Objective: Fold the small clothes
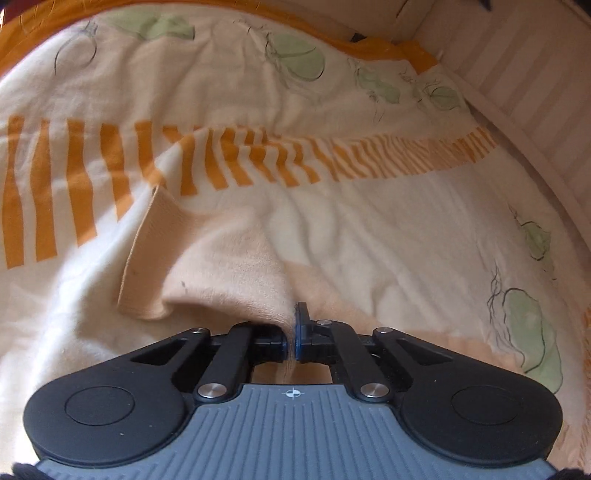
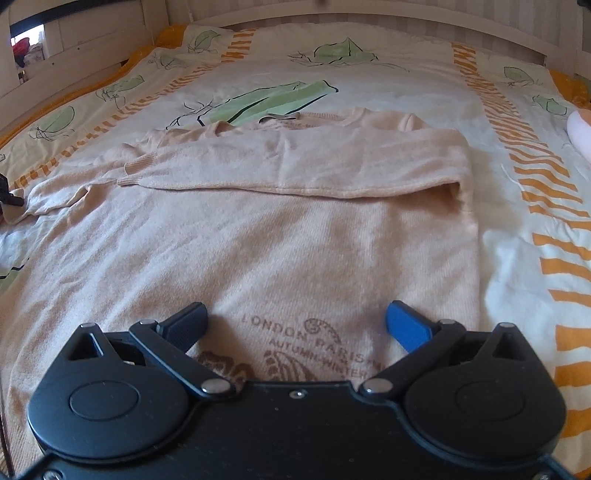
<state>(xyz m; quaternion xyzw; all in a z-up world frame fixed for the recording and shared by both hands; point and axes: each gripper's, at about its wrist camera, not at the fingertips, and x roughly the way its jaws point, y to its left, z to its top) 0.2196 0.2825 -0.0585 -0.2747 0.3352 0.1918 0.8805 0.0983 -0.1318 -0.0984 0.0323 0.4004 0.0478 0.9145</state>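
A peach knit sweater lies flat on the bed, its right sleeve folded across the chest. Brown print reading "LONDON PARIS" shows near its lower part. My right gripper is open and empty, low over that print. My left gripper is shut on the cuff end of the sweater's left sleeve, which bunches up at the fingers. In the right wrist view that sleeve end and a bit of the left gripper sit at the far left edge.
The bed cover is cream with orange stripes and green leaf prints. A white wooden bed frame runs along the left and far sides. A pale pink object lies at the right edge.
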